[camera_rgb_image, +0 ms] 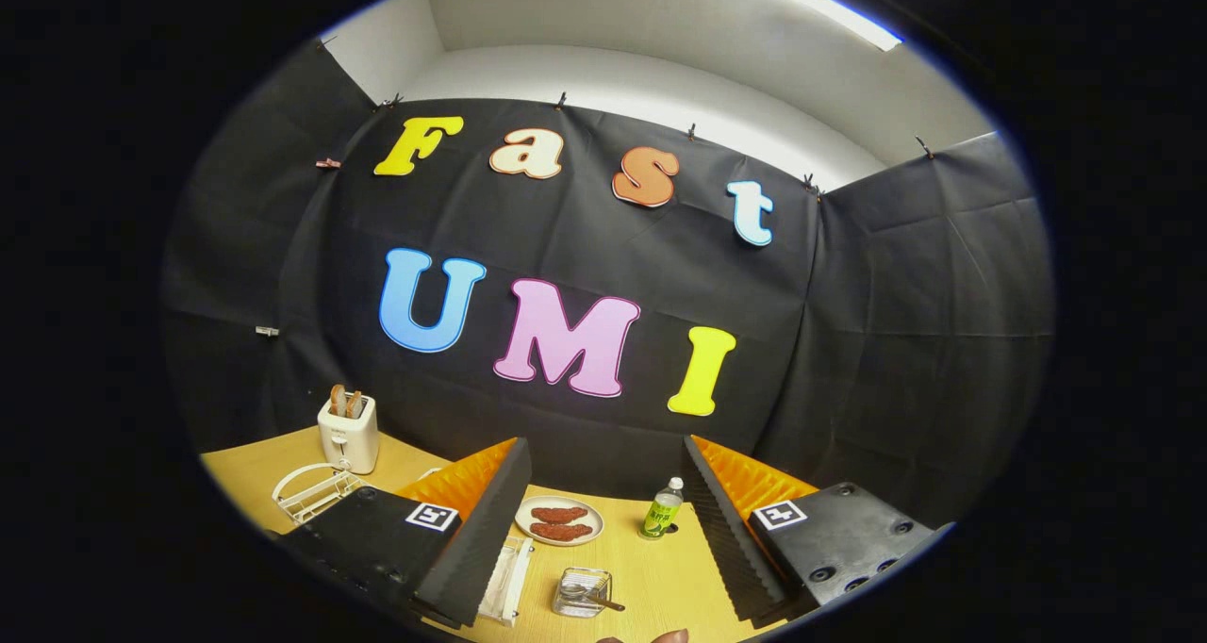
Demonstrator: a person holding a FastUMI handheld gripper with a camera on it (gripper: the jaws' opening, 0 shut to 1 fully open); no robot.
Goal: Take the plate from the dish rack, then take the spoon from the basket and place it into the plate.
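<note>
Holding the gripper [603, 539] high over the wooden table [660, 577], you have its two fingers spread wide apart with nothing between them, and they touch nothing. Taking the clear basket [582, 592] as your landmark: it sits on the table in the gap between the fingers, nearer to you than their tips. The spoon [594, 596] lies in it, handle sticking out over the rim on the side toward the right finger. Just beside the basket, toward the left finger, a white plate [504, 582] lies on the table, partly hidden by that finger; you cannot tell from here whether it rests flat. Beyond the basket, further from you, a second round plate [559, 520] holds two reddish-brown pieces of food [558, 522]. Off to the right of that plate and beyond the basket stands a small green bottle [663, 509] with a white cap, upright. Far to the left of the basket, past the left finger, the white wire dish rack [311, 492] sits on the table, and just behind it stands a white toaster [348, 433] with two slices of toast [345, 402] poking up. A fingertip [671, 635] shows nearest you, just on your side of the basket.
</note>
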